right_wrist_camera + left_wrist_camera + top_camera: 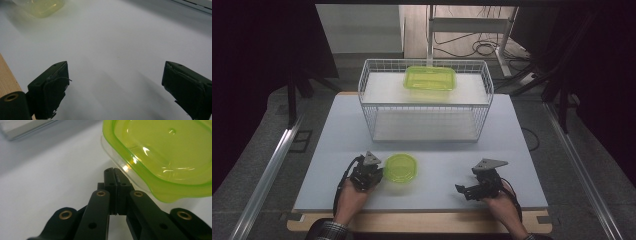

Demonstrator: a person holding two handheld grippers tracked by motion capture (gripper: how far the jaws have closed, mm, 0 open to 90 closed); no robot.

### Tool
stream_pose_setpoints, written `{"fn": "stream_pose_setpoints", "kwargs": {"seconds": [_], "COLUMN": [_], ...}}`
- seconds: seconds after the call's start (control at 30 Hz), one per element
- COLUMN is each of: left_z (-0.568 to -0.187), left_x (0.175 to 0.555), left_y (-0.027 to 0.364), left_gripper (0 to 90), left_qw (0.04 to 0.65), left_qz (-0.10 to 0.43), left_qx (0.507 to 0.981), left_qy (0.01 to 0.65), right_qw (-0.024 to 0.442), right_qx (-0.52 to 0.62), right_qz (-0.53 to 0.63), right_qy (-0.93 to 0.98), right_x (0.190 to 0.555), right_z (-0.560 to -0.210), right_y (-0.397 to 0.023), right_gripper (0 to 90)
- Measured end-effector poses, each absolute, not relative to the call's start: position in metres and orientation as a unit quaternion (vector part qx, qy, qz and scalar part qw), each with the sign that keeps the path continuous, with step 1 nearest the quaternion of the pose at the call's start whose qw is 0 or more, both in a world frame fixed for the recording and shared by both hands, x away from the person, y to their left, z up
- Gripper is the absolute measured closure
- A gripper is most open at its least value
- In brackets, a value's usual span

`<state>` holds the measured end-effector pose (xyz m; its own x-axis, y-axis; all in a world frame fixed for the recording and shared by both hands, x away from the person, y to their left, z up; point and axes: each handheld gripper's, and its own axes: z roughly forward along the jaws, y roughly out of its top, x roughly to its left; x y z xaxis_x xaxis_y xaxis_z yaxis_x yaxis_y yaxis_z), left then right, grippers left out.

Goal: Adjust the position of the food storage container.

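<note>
White worktop: left tongs closed empty beside the round lime-green plastic lid; right tongs open, idle. Open before gripping its rim.

My high view looks forward and down over the whole table. My left gripper's camera sits close behind its jaws, low over the tabletop, against the near tub. The right one faces left across bare tabletop, sharing that tub.
</note>
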<state>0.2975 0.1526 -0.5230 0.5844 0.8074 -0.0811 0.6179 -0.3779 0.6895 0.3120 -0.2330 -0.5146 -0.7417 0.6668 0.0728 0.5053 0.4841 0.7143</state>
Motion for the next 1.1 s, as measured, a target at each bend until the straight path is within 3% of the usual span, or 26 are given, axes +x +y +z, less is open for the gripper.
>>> {"fn": "stream_pose_setpoints", "kwargs": {"seconds": [0.43,1.1], "left_z": [-0.524,-0.525], "left_x": [0.303,0.281], "left_y": [0.100,0.058], "left_gripper": [89.9,89.2], "left_qw": [0.353,0.363], "left_qz": [0.113,0.079], "left_qx": [0.849,0.872], "left_qy": [0.376,0.318], "right_qw": [0.105,0.096], "right_qx": [0.343,0.340], "right_qz": [0.374,0.367], "right_qy": [0.855,0.861], "right_x": [0.312,0.312], "right_z": [-0.515,-0.519], "right_y": [-0.234,-0.231], "right_gripper": [7.5,7.5]}}
